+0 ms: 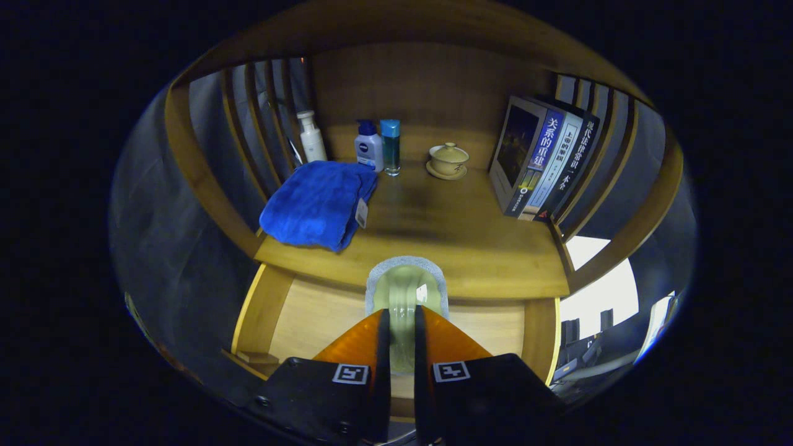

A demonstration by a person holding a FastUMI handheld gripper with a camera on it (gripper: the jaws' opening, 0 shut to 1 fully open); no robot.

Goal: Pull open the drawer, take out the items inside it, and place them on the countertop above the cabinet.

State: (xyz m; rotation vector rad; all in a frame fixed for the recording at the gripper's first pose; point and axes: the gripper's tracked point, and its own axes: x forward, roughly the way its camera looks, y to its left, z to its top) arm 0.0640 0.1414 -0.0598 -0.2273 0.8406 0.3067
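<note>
Gripper (401, 325) clamps pale cup (406, 291) above open drawer (310, 322), below countertop (433, 229)

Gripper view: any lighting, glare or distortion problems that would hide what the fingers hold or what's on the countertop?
Gripper view: dim, warm light with strong fisheye bending of the cabinet's slats; the countertop carries a soft dark shadow near its middle; small glare patch on the pale green object clamped in the gripper; blue towel, bottles and books stay legible; bright window area beyond the cabinet is overexposed.
</note>
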